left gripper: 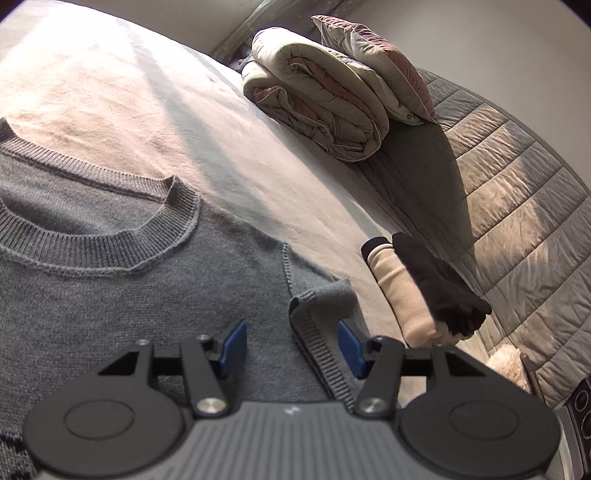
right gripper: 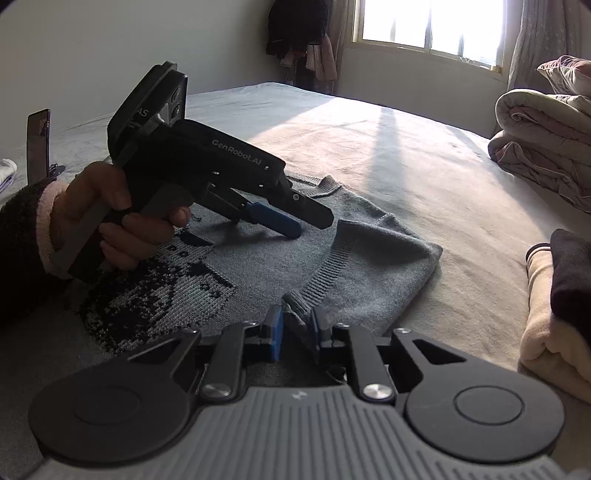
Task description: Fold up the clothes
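Sweater [left gripper: 110,295] is lying flat on the bed [left gripper: 129,103], collar [left gripper: 122,236] toward the window [right gripper: 428,26], patterned front facing up. One sleeve [right gripper: 332,266] is lying folded in across the body, its ribbed cuff [right gripper: 295,306] nearest me.

My right tongs [right gripper: 295,332] are pinching that cuff, pads pressed in on the knit; I judge this grip is steering the sleeve so it lies straight over the body.

My left tongs [left gripper: 291,343] are standing spread, low over the sweater just beside the sleeve, holding nothing. In the right view a blue pad [right gripper: 273,218] is pointing down at the chest, possibly pressing it; contact I cannot tell. Likely it is there to pin the body while the sleeve is being moved.

Whether the far side of the sweater is folded too, neither view is showing.

Surroundings, from the sweater: folded cream and black clothes [left gripper: 417,291] are lying near, on the sleeve side. A rolled quilt [left gripper: 317,96] with a pillow [left gripper: 376,62] on top is sitting farther that way. Sun from the window is striping the pale, soft bedding beyond the collar. A phone [right gripper: 38,144] is standing propped well off the opposite side.
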The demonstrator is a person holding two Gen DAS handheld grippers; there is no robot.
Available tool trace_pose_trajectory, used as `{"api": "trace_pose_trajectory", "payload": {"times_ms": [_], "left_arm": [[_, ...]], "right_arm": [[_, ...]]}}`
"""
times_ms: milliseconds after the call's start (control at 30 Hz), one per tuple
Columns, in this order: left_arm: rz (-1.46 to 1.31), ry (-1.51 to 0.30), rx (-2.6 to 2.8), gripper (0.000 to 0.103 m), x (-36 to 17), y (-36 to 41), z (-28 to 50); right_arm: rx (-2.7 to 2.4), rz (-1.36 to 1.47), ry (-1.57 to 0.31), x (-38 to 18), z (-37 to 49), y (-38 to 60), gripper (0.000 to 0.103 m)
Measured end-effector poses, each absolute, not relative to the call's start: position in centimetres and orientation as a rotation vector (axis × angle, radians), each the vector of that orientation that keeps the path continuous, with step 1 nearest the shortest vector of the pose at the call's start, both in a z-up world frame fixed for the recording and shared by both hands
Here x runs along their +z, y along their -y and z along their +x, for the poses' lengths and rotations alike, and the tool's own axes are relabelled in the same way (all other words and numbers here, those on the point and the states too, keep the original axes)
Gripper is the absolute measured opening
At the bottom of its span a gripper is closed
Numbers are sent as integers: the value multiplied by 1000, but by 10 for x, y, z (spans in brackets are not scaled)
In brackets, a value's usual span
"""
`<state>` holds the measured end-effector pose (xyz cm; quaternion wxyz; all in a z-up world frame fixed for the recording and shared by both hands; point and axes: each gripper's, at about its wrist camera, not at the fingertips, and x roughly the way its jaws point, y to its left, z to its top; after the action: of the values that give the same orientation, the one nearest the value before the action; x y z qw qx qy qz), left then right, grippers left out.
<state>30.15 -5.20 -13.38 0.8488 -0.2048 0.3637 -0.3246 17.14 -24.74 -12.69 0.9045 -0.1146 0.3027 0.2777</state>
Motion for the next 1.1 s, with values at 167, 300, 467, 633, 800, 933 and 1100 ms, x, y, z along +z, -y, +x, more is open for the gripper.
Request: {"api": "trace_pose_trajectory", "payload": {"times_ms": [167,300,467,633,800,933,1100], "left_arm": [[-280,-720,-625,55,-128,75,299],[-209,-712,-575,39,-125,88,301],[-239,-749,-533,2,-122,88,308],[-265,-752,-503,0,-107,83,306],[-210,-728,-495,0,-80,73,309],[-218,-742,-477,0,-68,56,320],[-234,-732,-438,0,-60,26,322]], "right_arm": [[562,-246,-595,-133,168,252,15],[558,-209,-582,-131,171,255,15],[538,-133,-588,-127,176,260,6],[524,-58,-574,-117,180,263,5],[517,44,-543,-96,187,253,5],[526,89,-550,-89,193,235,5],[546,118,-570,-87,203,207,5]]}}
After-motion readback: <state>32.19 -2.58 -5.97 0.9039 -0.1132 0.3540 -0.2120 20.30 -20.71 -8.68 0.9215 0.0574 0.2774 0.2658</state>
